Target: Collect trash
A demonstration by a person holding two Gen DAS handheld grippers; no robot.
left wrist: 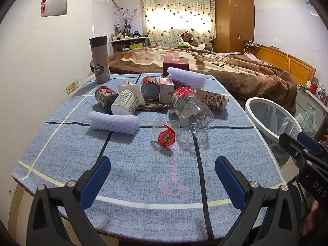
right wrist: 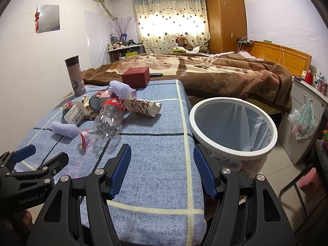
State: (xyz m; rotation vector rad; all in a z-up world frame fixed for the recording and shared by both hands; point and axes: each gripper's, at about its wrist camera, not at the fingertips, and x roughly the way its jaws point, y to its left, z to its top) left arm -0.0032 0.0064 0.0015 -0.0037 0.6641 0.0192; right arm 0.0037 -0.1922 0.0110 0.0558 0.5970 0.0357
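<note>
Trash lies heaped on the blue tablecloth (left wrist: pixel 143 176): a clear plastic bottle (left wrist: pixel 190 108) with a red label, a small clear cup with a red lid (left wrist: pixel 166 136), two white foam nets (left wrist: pixel 113 122), cans (left wrist: pixel 105 97), a white yogurt cup (left wrist: pixel 125 103) and a patterned paper cup (left wrist: pixel 213 100). My left gripper (left wrist: pixel 162 176) hovers open over the table's near part, nothing between its fingers. My right gripper (right wrist: pixel 162 170) is open too, above the table's right edge beside the white bin (right wrist: pixel 233 123). In the right wrist view the bottle (right wrist: pixel 109 119) lies left of the bin.
A grey thermos (left wrist: pixel 99 59) and a dark red box (left wrist: pixel 175 63) stand at the table's far end. A bed with a brown blanket (right wrist: pixel 215 71) lies beyond. The lined bin (left wrist: pixel 272 119) stands on the floor right of the table. A plastic bag (right wrist: pixel 303 121) hangs on a cabinet.
</note>
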